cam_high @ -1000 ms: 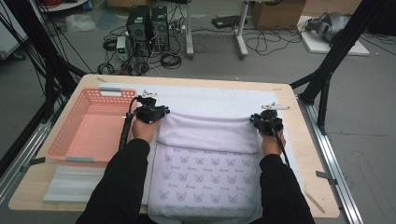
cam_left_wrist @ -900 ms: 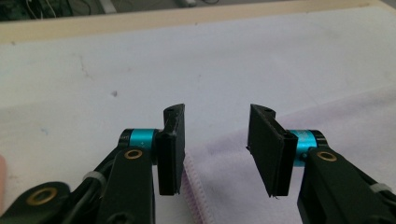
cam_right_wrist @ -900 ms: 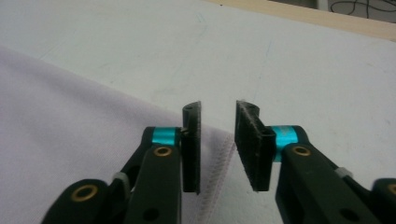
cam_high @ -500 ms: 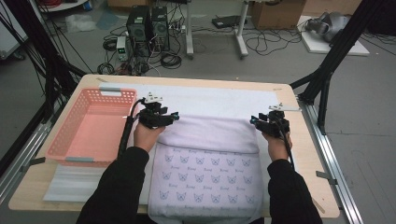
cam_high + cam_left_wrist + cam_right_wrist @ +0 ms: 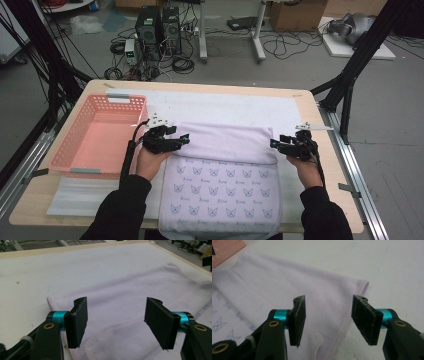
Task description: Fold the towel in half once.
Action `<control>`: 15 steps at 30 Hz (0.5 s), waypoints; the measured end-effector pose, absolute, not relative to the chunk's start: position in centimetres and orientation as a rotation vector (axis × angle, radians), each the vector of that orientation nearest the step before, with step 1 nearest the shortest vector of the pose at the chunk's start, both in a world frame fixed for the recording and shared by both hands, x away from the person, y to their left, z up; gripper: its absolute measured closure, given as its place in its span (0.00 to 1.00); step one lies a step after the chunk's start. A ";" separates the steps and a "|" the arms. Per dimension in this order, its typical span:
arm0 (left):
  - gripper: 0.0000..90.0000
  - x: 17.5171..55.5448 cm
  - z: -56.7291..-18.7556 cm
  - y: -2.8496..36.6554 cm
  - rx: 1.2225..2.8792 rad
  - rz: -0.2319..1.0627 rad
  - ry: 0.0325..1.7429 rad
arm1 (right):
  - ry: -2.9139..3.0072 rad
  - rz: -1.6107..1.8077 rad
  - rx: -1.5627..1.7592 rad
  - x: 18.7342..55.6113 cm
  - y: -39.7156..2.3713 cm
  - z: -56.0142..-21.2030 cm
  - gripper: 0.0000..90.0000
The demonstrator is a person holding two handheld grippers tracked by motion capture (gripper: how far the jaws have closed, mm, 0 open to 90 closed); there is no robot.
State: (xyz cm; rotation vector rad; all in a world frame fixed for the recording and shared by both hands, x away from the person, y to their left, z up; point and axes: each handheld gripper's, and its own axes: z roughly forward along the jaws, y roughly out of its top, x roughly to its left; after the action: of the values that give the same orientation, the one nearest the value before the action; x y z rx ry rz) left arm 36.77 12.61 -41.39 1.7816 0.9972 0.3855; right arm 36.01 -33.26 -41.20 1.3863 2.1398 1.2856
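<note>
Left gripper, right gripper agape over towel; contact seemingly none.

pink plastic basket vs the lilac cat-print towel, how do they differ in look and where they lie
The pink plastic basket is rigid, with perforated walls, and stands at the table's left side; the lilac cat-print towel is soft, flat and folded, lying in the middle with its near edge hanging over the table's front. The basket is plain; the towel bears small cat faces. Both rest on the white mat.
</note>
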 end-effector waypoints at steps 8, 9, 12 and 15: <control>0.46 36.2 -42.6 13.1 1.810 0.373 0.994 | 2.138 1.325 1.389 34.5 -33.3 -42.0 0.50; 0.47 36.2 -42.7 13.1 1.821 0.368 0.989 | 2.135 1.331 1.386 34.4 -33.3 -42.1 0.50; 0.50 36.0 -43.2 13.0 1.856 0.385 0.974 | 2.143 1.339 1.373 34.0 -33.2 -42.4 0.51; 0.53 36.1 -43.5 12.8 1.875 0.405 0.977 | 2.140 1.340 1.370 33.7 -33.0 -42.5 0.51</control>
State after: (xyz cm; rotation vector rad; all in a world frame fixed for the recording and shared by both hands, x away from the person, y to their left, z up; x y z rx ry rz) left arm 36.13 12.83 -43.46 1.8750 0.9771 0.4053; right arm 33.65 -33.04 -42.51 1.3697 2.1398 1.3403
